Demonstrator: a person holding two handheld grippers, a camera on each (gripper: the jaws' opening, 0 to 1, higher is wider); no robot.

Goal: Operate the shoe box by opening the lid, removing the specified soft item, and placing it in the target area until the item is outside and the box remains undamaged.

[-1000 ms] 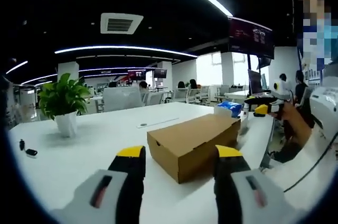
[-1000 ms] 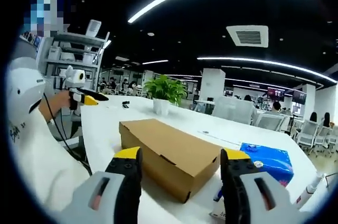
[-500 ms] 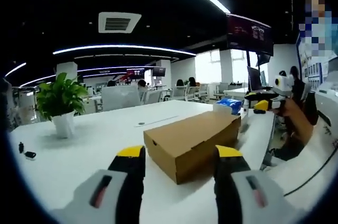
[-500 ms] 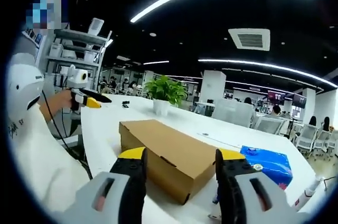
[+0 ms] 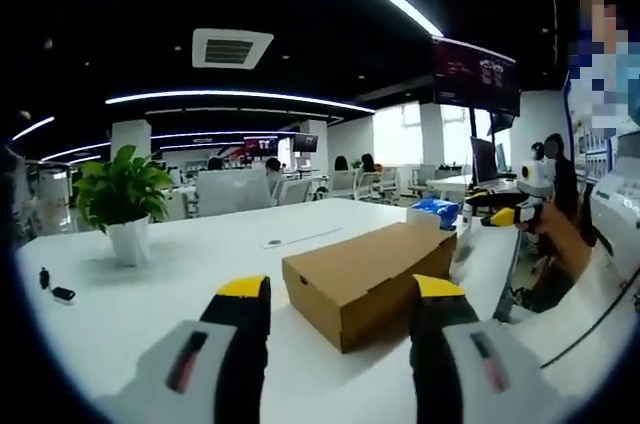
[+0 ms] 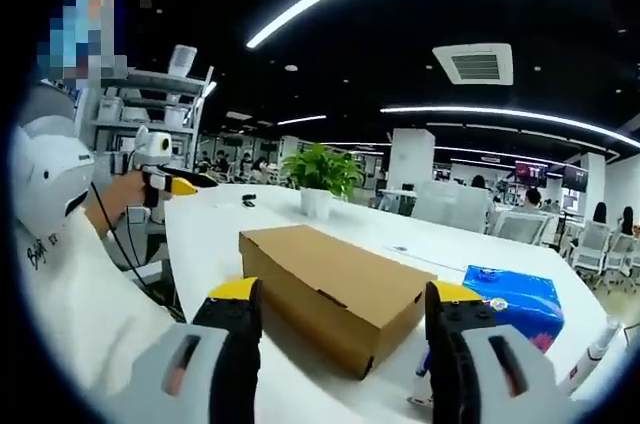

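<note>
A closed brown cardboard shoe box (image 5: pixel 372 274) lies on the white table (image 5: pixel 170 274), its lid down. My left gripper (image 5: pixel 340 296) stands open just short of the box's near corner, nothing between its yellow-tipped jaws. In the right gripper view the same box (image 6: pixel 335 289) lies ahead of my right gripper (image 6: pixel 345 299), which is open and empty. The right gripper (image 5: pixel 508 206) also appears at the far right of the left gripper view, held by a hand. The left gripper (image 6: pixel 165 179) is at the left of the right gripper view.
A potted green plant (image 5: pixel 120 199) in a white pot stands at the table's back left, with a small dark object (image 5: pixel 58 293) near the left edge. A blue packet (image 6: pixel 515 302) lies beyond the box's far end, with a marker (image 6: pixel 598 344) beside it. The person's white sleeve (image 6: pixel 60 244) is at the left.
Both cameras have shifted slightly; the box sits a little further right in both views. The box's lid stays shut and both grippers stay open.
</note>
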